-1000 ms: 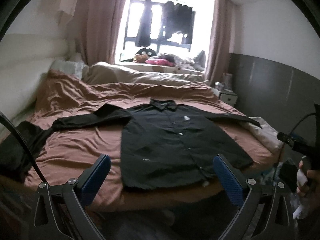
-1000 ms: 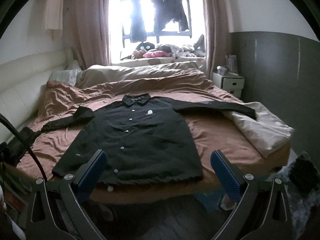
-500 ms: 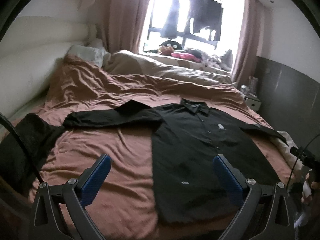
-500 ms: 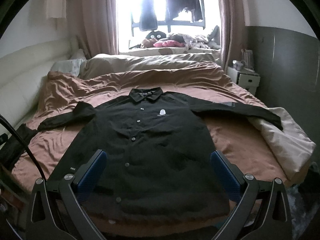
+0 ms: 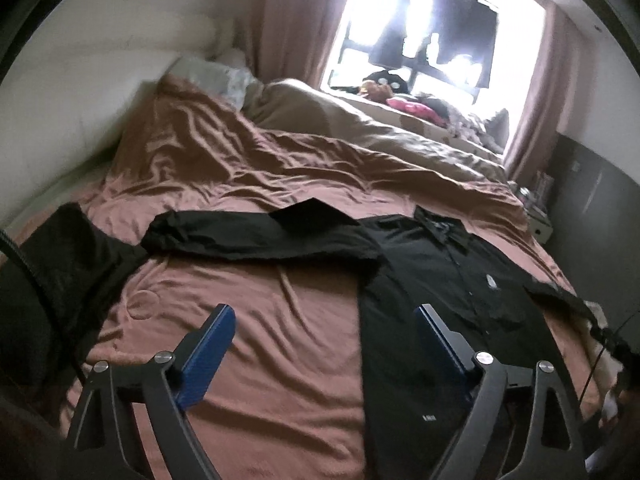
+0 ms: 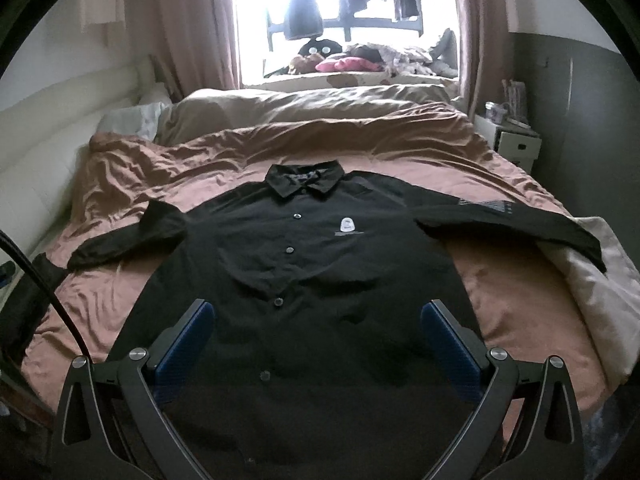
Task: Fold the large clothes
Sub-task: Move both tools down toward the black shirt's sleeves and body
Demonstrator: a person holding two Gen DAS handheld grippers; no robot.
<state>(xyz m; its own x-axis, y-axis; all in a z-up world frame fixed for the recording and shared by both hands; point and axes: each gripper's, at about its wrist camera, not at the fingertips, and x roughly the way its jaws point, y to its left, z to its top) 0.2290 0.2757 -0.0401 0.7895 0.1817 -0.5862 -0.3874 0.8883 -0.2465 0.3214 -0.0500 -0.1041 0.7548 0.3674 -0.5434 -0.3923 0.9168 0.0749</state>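
**Right wrist view: shirt spread flat, both grippers empty above it**

Right wrist view shows the black shirt (image 6: 304, 280) lying face up on the bed (image 6: 520, 304), buttoned, collar at the far end and hem at the near edge, both sleeves stretched out to the sides. I judge it is spread this way so that each sleeve and side can be folded inward over a flat body. My right hand-held gripper (image 6: 318, 344) hangs over the lower middle of the shirt, its blue pads spread wide with nothing between them; whether they touch the cloth I cannot tell.

In the left wrist view, my left hand-held gripper (image 5: 324, 344) is also released and empty. It sits over bare brown bedding, with the shirt's left side edge just beside its right finger and the left sleeve (image 5: 256, 236) stretched across the bed farther away. A second dark garment (image 5: 60, 272) lies bunched at the bed's left edge, touching the cuff end. No fold has been made yet; the sleeve looks the likely first thing to take.
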